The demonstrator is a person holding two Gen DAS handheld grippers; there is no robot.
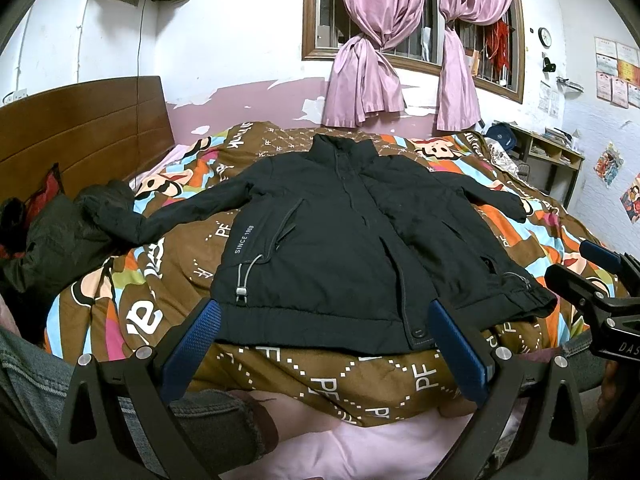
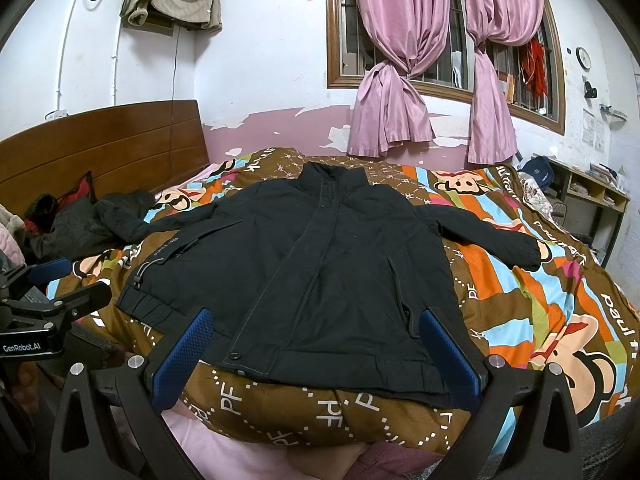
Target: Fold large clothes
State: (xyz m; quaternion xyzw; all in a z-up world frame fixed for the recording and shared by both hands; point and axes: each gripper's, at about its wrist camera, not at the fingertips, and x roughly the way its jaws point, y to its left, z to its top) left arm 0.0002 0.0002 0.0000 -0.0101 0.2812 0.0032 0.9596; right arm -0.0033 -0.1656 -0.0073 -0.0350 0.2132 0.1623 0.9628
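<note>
At the far left a brown wooden headboard (image 1: pixel 84 128) stands against the white wall, with a crumpled dark green padded garment (image 1: pixel 60 232) lying on the bed below it. Next comes the task's thing: a large black zip-front jacket with a stand-up collar (image 1: pixel 340 232), spread flat and face up on a brown cartoon-print quilt (image 1: pixel 168 264), sleeves out to either side, hem toward the cameras. White letters reading "SINCE 1968", as far as the small print allows, run up its side panel by a grey drawcord. The quilt carries repeated "PF" lettering in dotted diamonds. The left gripper (image 1: pixel 324 344) hovers just short of the hem, blue-padded fingers spread wide and holding nothing; its black body reads "GenRobot.AI" in the right wrist view. The right gripper (image 2: pixel 316 354) hangs likewise at the hem, fingers parted and empty. Behind, pink knotted curtains (image 2: pixel 404 80) hang at a barred window, and a round wall clock (image 2: pixel 583 57) sits far right.
</note>
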